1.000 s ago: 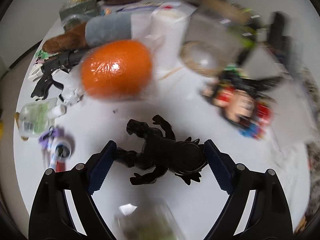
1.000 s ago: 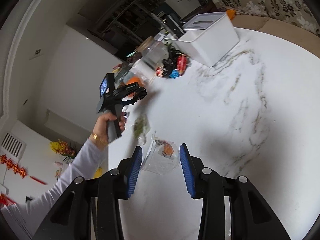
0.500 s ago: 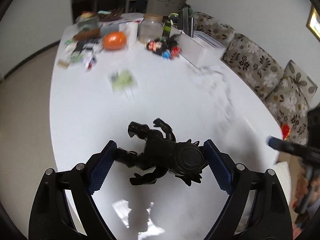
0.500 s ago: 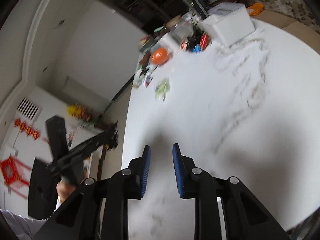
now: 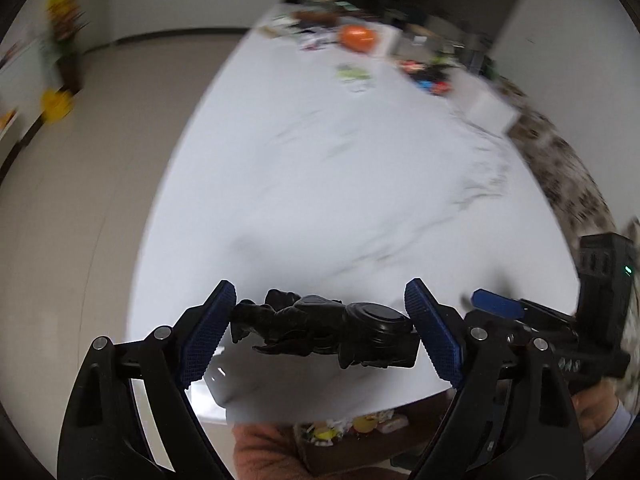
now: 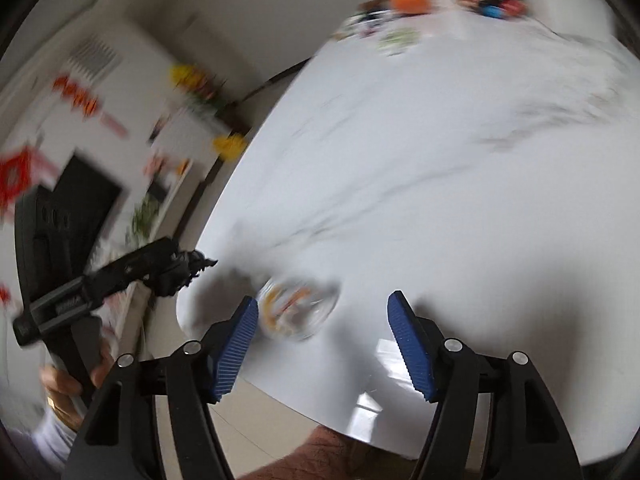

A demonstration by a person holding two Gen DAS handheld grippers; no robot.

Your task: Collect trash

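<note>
Low in the frame, the left gripper [image 5: 320, 332] stays clamped on the black plastic dinosaur toy [image 5: 324, 330] at the near edge of the white marble table [image 5: 340, 184]. The right gripper [image 6: 322, 344] has just been opening; its jaws stand apart, and the blurred clear plastic wrapper [image 6: 298, 306] lies just beyond its left pad, untouched. Best to release each piece only once it is over the bin, which is not clearly visible.

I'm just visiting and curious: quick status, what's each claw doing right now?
Left gripper shut on black toy dinosaur. Right gripper open, jaws just opening; clear wrapper between them, blurred, unpressed. Near table bare; nothing in the way.
</note>
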